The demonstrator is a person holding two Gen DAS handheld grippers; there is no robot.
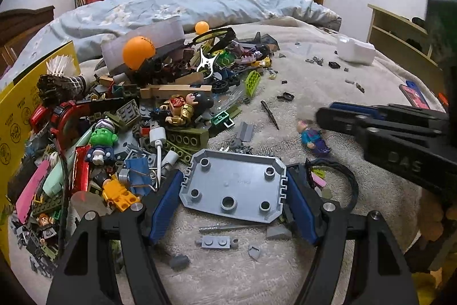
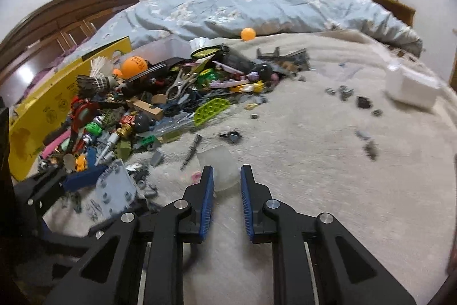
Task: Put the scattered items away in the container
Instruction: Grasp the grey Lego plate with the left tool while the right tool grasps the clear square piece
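A large grey studded plate (image 1: 234, 186) sits between the blue pads of my left gripper (image 1: 234, 190), which is shut on its two side edges, just above the blanket. The plate also shows in the right wrist view (image 2: 115, 190). My right gripper (image 2: 227, 176) holds a clear frosted plastic piece (image 2: 220, 162) between its pads. It also shows at the right of the left wrist view (image 1: 328, 116). A big pile of bricks and toys (image 1: 128, 110) lies to the left, with a clear plastic container (image 1: 151, 43) tipped at its back.
A yellow cardboard box (image 1: 17, 110) bounds the pile on the left. A purple minifigure (image 1: 312, 137), a black hair tie (image 1: 342, 179), a screw (image 1: 220, 227) and small grey parts lie on the beige blanket. A white foam block (image 2: 411, 89) lies far right. A blue quilt (image 2: 257, 10) lies behind.
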